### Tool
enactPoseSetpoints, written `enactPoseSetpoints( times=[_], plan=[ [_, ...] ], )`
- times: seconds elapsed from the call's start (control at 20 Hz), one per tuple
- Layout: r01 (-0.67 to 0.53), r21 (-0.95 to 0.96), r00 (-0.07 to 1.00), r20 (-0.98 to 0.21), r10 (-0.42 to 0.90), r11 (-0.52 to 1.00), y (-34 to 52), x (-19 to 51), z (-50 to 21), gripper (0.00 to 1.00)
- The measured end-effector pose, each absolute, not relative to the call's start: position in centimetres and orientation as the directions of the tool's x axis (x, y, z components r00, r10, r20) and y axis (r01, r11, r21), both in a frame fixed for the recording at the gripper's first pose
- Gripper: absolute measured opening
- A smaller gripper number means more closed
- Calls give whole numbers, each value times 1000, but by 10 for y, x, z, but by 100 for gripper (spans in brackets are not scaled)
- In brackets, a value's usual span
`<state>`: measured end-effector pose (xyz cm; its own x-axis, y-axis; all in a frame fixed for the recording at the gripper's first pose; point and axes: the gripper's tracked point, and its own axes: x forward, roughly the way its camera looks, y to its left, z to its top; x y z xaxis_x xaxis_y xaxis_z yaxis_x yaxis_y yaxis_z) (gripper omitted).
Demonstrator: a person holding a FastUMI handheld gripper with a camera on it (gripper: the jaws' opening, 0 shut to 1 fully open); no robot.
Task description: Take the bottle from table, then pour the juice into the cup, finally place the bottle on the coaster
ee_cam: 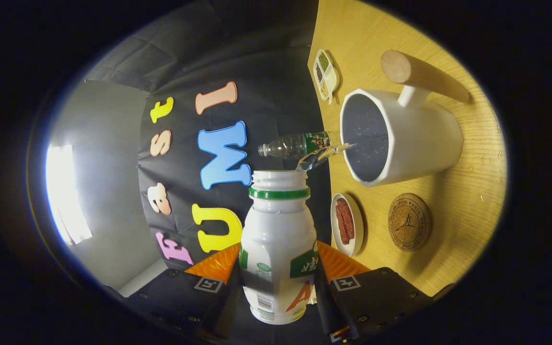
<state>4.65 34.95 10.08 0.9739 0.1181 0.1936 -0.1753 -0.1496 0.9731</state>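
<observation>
Bottle [278, 249] is clamped between both fingers of the gripper [276, 282], tipped sideways, a thin stream falling into the cup [400, 139] near the table [467, 191] edge. I think more tilt may overshoot the rim and wet the coaster [409, 222].

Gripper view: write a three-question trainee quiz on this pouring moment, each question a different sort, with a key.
1. True or false: the tongs are shut on the bottle, one finger pressing each side.
2. Multiple choice: what does the stream from the bottle's mouth run into? A) the cork coaster B) the white cup with a wooden handle C) the small dish of red strips
3. Fill in: the coaster lies on the table beside the small dish and has ____ standing on it.

Key: 1 true; 2 B; 3 nothing
</observation>
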Motion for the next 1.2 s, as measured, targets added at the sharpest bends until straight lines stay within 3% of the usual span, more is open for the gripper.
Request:
enactPoseSetpoints(
  times=[1.2],
  plan=[
    [-195,959,968,222,118,-206,358,47,104,68]
  ],
)
